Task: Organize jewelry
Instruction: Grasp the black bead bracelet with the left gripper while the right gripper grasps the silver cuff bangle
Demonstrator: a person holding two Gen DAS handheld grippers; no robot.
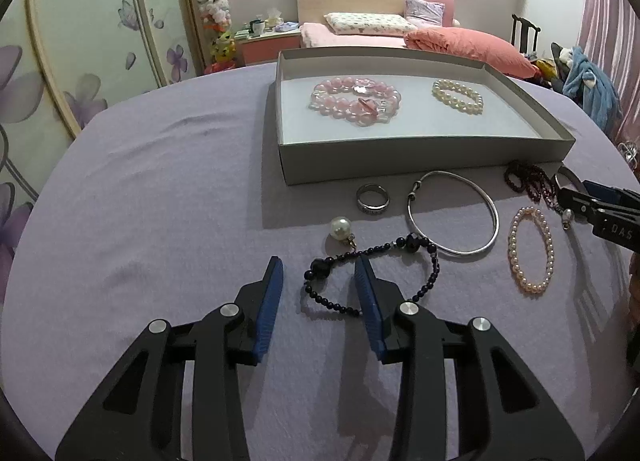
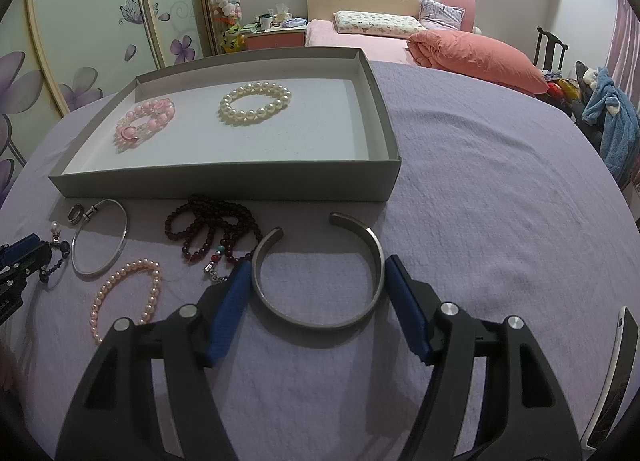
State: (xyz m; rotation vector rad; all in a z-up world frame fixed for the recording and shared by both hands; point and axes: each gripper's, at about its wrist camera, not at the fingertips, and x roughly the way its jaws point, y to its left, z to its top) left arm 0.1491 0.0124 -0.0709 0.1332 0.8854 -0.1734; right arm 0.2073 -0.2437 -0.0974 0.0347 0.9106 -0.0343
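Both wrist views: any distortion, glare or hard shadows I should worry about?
Left wrist view: strong fisheye bend, box edges curve, dark vignette corners, soft shadow under the silver bangle. Right wrist view: same bend, cuff bracelet sharp with a clear shadow, no glare.

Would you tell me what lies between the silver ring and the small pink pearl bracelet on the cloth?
The thin silver bangle lies between the ring and the pink pearl bracelet, seen in the left wrist view.

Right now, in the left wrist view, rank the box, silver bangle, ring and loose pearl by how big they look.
1. Box
2. Silver bangle
3. Ring
4. Loose pearl

Ring and pearl look close; the pearl lies nearer the camera, so their order is unsure.
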